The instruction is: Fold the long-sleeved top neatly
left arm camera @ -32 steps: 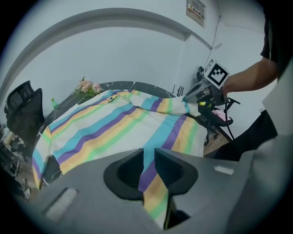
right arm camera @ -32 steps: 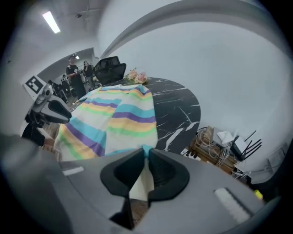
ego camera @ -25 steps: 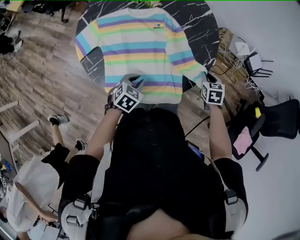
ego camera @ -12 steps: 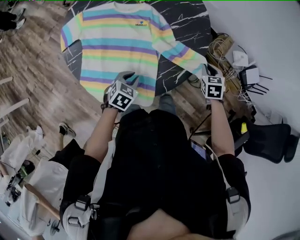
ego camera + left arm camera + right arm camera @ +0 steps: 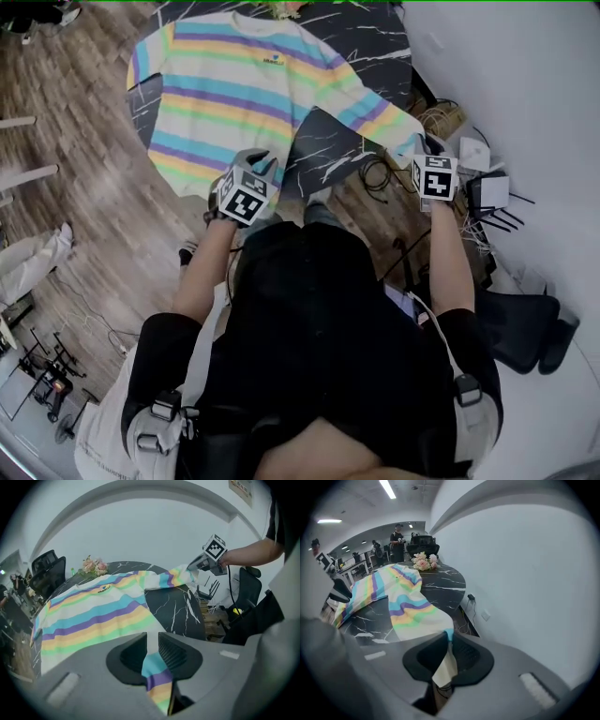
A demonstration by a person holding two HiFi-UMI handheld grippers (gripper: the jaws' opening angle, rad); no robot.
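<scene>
1. Here, the left gripper is clamping its jaws on the hem of the long-sleeved top.
2. The right gripper is pinching the cuff of one sleeve, holding it just past the table's edge.
3. The striped top is lying spread, front up, across the black marble table, its sleeve stretching rightward.
</scene>
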